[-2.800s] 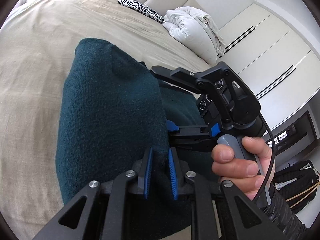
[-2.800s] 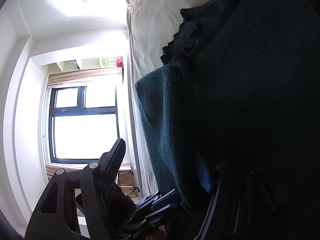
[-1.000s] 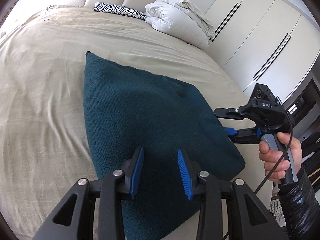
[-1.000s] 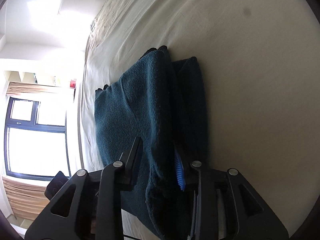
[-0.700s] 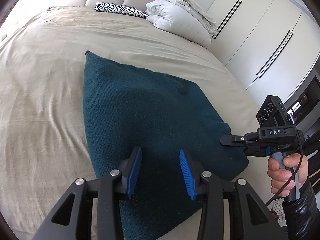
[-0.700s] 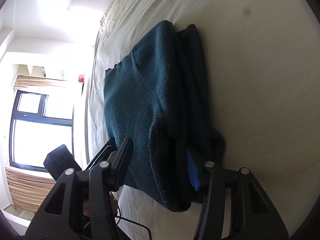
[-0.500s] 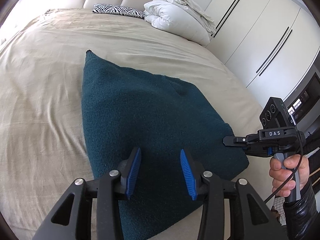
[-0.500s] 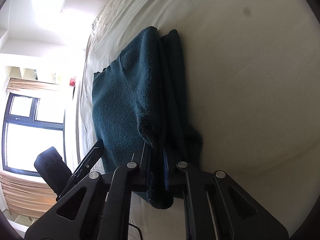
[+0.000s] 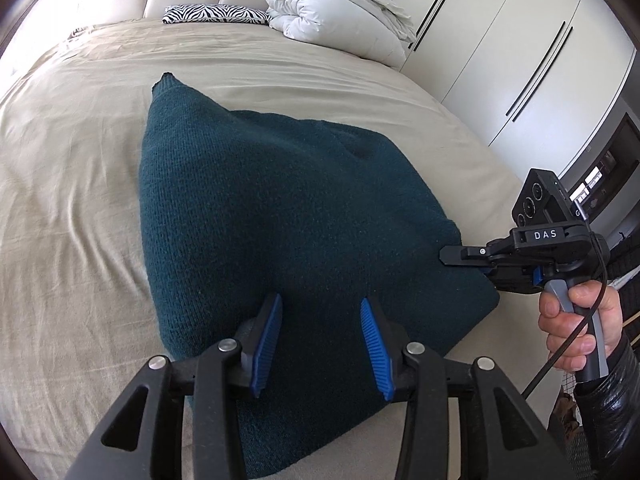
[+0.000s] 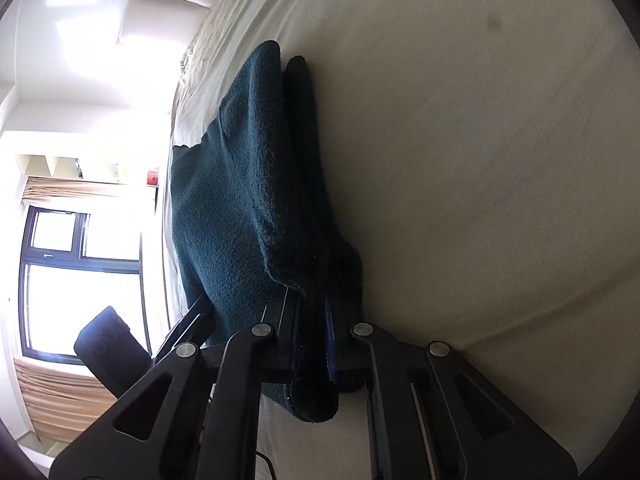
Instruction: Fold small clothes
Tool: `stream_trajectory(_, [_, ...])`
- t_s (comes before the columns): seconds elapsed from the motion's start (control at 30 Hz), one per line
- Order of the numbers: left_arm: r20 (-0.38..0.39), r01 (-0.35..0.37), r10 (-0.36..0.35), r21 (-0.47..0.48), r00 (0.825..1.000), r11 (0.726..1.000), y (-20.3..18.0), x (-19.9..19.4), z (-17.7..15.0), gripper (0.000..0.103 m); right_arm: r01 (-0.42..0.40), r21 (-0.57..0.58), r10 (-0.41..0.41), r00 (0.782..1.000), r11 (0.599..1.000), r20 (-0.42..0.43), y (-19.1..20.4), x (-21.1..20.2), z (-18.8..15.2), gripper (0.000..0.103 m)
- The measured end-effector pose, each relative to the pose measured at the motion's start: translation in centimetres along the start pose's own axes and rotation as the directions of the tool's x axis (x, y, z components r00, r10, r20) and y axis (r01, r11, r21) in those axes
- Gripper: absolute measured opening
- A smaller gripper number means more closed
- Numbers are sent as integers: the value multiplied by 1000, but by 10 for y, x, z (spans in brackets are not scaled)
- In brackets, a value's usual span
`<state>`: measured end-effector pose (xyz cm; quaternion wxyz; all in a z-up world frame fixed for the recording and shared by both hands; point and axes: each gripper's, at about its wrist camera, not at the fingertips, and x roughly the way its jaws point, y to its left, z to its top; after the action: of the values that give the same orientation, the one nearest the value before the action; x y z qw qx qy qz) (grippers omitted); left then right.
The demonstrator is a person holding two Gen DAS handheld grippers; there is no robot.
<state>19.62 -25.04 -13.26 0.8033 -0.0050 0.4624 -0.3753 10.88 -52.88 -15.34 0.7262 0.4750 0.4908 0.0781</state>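
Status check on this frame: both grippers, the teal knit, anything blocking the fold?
Right gripper shut on the teal knit's corner. Left gripper open above its near edge, gripping nothing. Knit lies folded on the bed. Nothing in the way.

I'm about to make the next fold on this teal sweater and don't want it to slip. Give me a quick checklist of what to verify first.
1. Right tongs clamped on the sweater edge, having just closed: ok.
2. Left tongs gripping: not ok, open above the near edge.
3. Sweater fully on the bed: ok.
4. Top layer smooth: not ok, small dimple near the far side.
5. Layers aligned at the right edge: not ok, lower layer sticks out.
6. All layers caught in the right tongs: cannot tell.
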Motion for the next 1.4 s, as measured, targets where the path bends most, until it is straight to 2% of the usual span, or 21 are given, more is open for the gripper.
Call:
stream_trajectory(0.03, [5, 5, -5, -5, 1000, 1000, 1, -2, -1, 44, -7, -2, 7, 1000, 1000, 6, 3, -5, -3, 10])
stream_trajectory(0.1, [13, -5, 5, -7, 1000, 1000, 1, -6, -4, 44, 31, 0, -31, 999, 1000, 43, 12, -17, -8, 15])
stream_trajectory(0.13, [14, -11, 11, -2, 1000, 1000, 1, -6, -6, 44, 65, -11, -63, 994, 998, 86, 20, -24, -12, 20])
stream_trajectory(0.2, [11, -16, 16, 2, 1000, 1000, 2, -5, -10, 44, 127, -52, -116, 977, 991, 176, 42, -40, -21, 21])
stream_trajectory(0.23, [8, -15, 15, -2, 1000, 1000, 2, -4, -11, 44, 127, -78, -110, 975, 989, 195, 54, -44, -28, 21])
stream_trajectory(0.33, [5, -10, 10, -7, 1000, 1000, 5, -2, -13, 44, 86, -183, -55, 984, 979, 168, 85, -46, -45, 21])
stream_trajectory(0.4, [2, -5, 5, -11, 1000, 1000, 7, -1, -15, 43, 75, -213, -54, 993, 974, 103, 94, -24, -53, 21])
stream_trajectory(0.43, [0, 0, 0, -16, 1000, 1000, 7, -1, -16, 43, 94, -208, -80, 994, 974, 75, 83, -19, -53, 21])
stream_trajectory(0.5, [-7, 4, -4, -22, 1000, 1000, 9, -3, -16, 42, 150, -165, -147, 989, 975, 29, 46, -8, -47, 13])
stream_trajectory(0.53, [-11, 4, -4, -24, 1000, 1000, 9, -6, -16, 40, 126, -141, -123, 992, 982, 26, 35, -3, -45, 6])
stream_trajectory(0.6, [0, -13, 13, -21, 1000, 1000, 9, -16, -9, 38, 101, -117, -98, 995, 988, 33, 36, -10, -43, 6])
stream_trajectory(0.63, [19, -27, 27, -8, 999, 1000, 7, -23, -5, 38, 115, -151, -107, 993, 982, 54, 46, -17, -43, 11])
stream_trajectory(0.67, [46, -42, 42, 9, 998, 999, 6, -30, 1, 40, 135, -185, -121, 989, 973, 86, 55, -19, -41, 11])
stream_trajectory(0.73, [94, -80, 76, 30, 993, 996, 5, -38, 16, 49, 136, -215, -111, 986, 967, 126, 71, -30, -35, 11])
stream_trajectory(0.8, [119, -109, 103, 40, 988, 993, 8, -35, 34, 50, 117, -210, -88, 986, 971, 142, 83, -33, -17, 11])
stream_trajectory(0.9, [125, -174, 167, 44, 978, 984, 18, -18, 65, 50, 129, -243, -98, 986, 961, 135, 102, -13, 3, 11])
stream_trajectory(0.97, [99, -217, 211, 51, 972, 975, 27, 0, 80, 50, 100, -218, -72, 988, 971, 135, 105, -4, 20, 11])
stream_trajectory(1.03, [32, -245, 244, 46, 969, 968, 40, 22, 86, 50, 115, -209, -85, 986, 971, 146, 108, 14, 42, 11])
stream_trajectory(1.1, [29, -239, 238, 32, 971, 970, 53, 30, 83, 51, 166, -180, -142, 980, 969, 139, 102, 32, 58, 11])
stream_trajectory(1.23, [45, -217, 216, 16, 975, 976, 65, 34, 75, 55, 118, -147, -96, 984, 982, 150, 89, 44, 81, 9])
stream_trajectory(1.4, [58, -191, 191, -8, 980, 982, 74, 35, 71, 56, 106, -156, -81, 984, 982, 156, 84, 57, 101, 5])
